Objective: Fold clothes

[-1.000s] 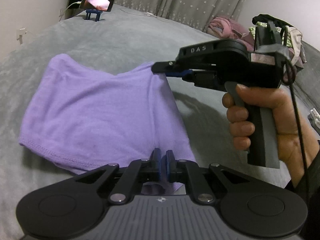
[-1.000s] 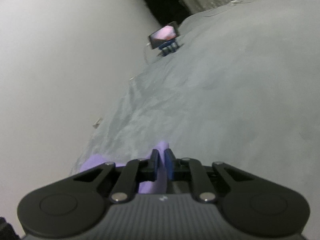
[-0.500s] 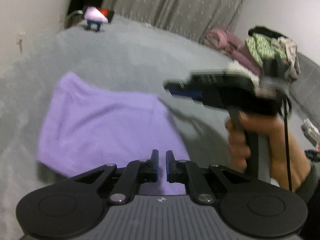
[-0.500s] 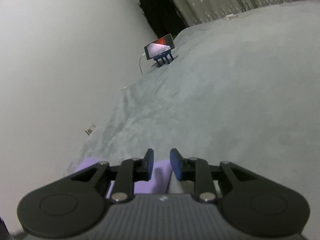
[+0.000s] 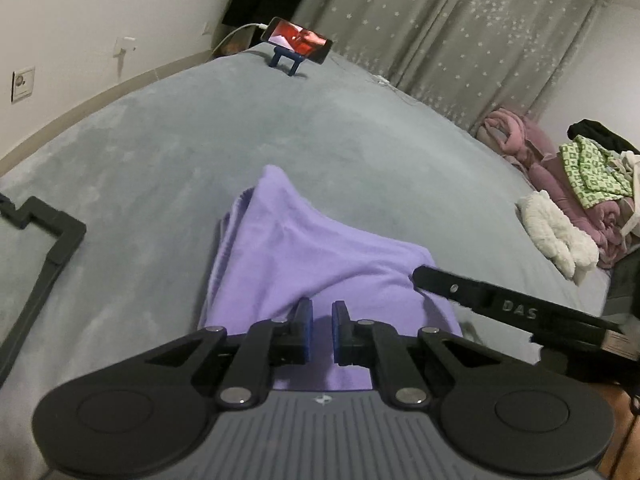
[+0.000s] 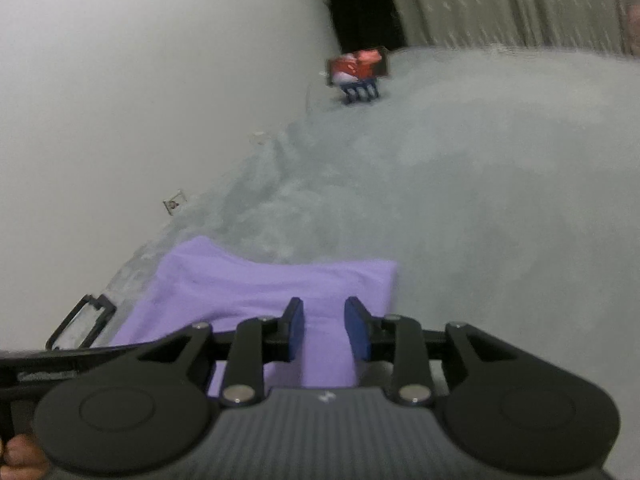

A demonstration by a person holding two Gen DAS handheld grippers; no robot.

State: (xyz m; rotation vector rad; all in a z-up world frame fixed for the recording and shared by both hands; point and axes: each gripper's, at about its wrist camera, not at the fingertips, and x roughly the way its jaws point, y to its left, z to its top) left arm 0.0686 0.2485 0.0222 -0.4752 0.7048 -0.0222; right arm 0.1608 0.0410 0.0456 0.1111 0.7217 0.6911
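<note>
A purple garment [image 5: 320,248] lies folded on the grey bed [image 5: 160,140]; the right wrist view shows it [image 6: 260,284] just ahead of that gripper. My left gripper [image 5: 321,320] is at the garment's near edge. Its pads are only a narrow slit apart, purple cloth fills the slit, and a crease runs up to them. My right gripper [image 6: 323,320] hovers over the garment. Its jaws are opening and nothing is pinched between them; the cloth lies below. From the left wrist view its tip [image 5: 420,276] sits above the garment's right corner.
At the bed's far end a phone [image 5: 298,36] stands on a blue holder. A pile of pink, green and white clothes [image 5: 560,200] is heaped on the right. A black frame [image 5: 52,240] lies on the bed at the left. A wall borders the bed's left side.
The right gripper let go of the garment's raised corner, opened and drew back. The corner now lies flat. The left gripper kept its narrow grip while both views swung round.
</note>
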